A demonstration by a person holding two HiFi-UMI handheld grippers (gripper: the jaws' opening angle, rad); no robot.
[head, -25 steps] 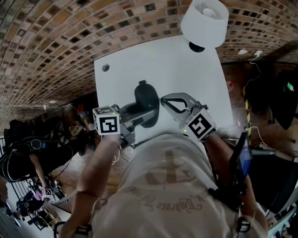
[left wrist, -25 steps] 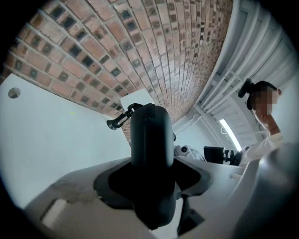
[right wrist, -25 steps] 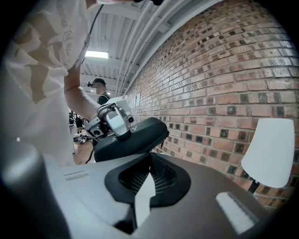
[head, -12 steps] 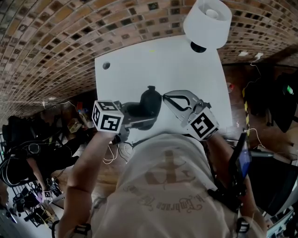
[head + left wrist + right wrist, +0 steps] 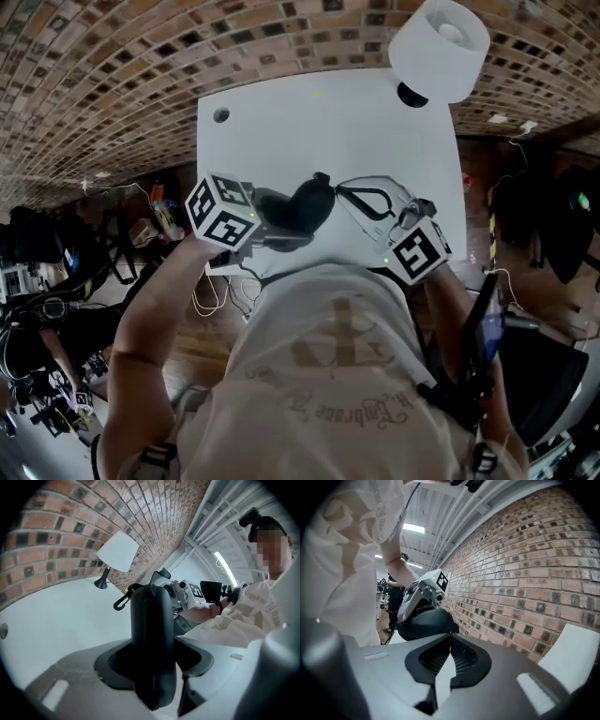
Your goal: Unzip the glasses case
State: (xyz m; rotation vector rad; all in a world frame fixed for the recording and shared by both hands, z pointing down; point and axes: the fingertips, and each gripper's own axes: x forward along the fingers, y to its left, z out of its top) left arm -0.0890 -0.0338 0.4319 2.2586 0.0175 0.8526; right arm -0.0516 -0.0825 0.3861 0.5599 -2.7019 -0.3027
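Note:
The dark oval glasses case is held above the white table, its long axis slanting up toward the right in the head view. My left gripper is shut on its lower half, and in the left gripper view the case stands edge-on between the jaws, filling the gap. A small black clip hangs off its far end. My right gripper is shut, its tips at the case's upper end. In the right gripper view the closed tips sit against the case. Whether they pinch the zipper pull is hidden.
A white lamp stands at the table's far right corner, also visible in the left gripper view as the shade. A small round hole marks the far left corner. Brick surfaces surround the table, and cables and gear lie at the left.
The left gripper has rolled and sunk a little, tipping the case from pointing away to slanting rightward. The right gripper has stayed at the case's end, still shut.

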